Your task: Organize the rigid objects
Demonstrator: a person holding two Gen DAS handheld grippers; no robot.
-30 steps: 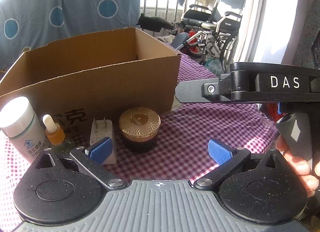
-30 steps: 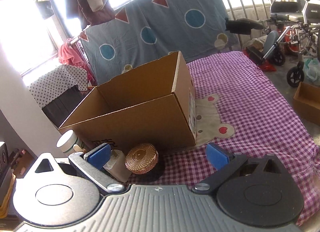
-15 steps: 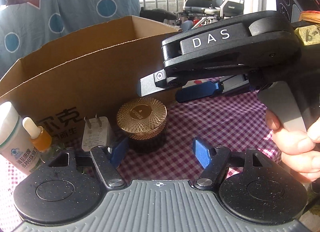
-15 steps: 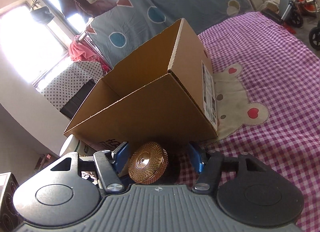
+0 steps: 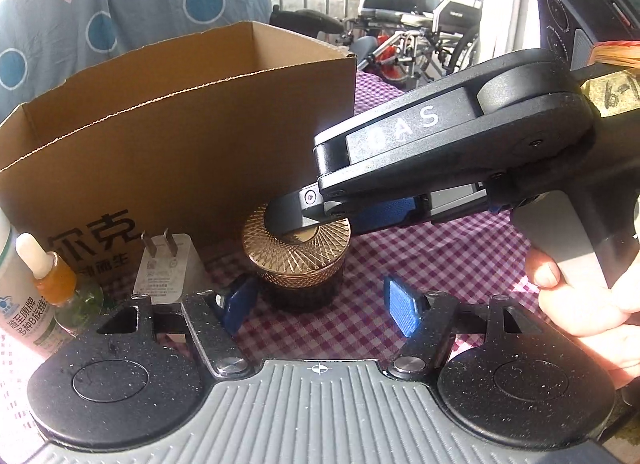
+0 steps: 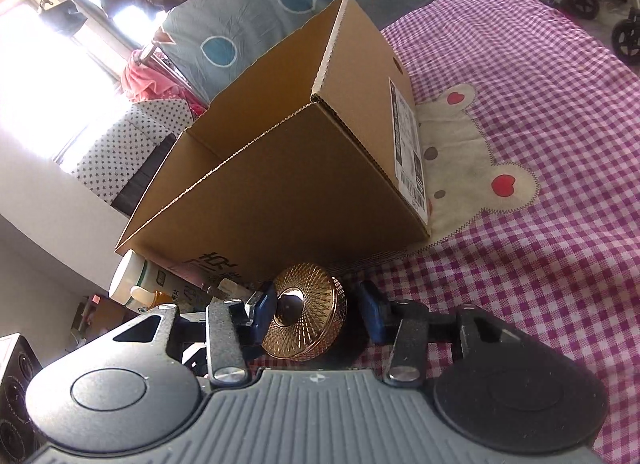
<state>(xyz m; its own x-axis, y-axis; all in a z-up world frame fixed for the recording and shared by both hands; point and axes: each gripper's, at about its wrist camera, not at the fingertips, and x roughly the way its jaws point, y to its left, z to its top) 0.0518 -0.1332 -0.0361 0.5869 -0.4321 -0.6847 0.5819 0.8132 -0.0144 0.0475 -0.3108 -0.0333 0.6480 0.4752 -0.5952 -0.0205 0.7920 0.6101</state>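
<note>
A dark jar with a gold patterned lid stands on the purple checked cloth in front of an open cardboard box. My right gripper is open with its blue pads on either side of the lid; a small gap shows at the right pad. In the left wrist view it reaches over the jar from the right. My left gripper is open and empty, just short of the jar.
A white plug adapter, a small orange dropper bottle and a white bottle stand left of the jar against the box. Wheelchairs stand behind. A bear patch lies on the cloth.
My right gripper has come down over the jar and its fingers have narrowed around the lid. My left gripper has narrowed and moved closer to the jar.
</note>
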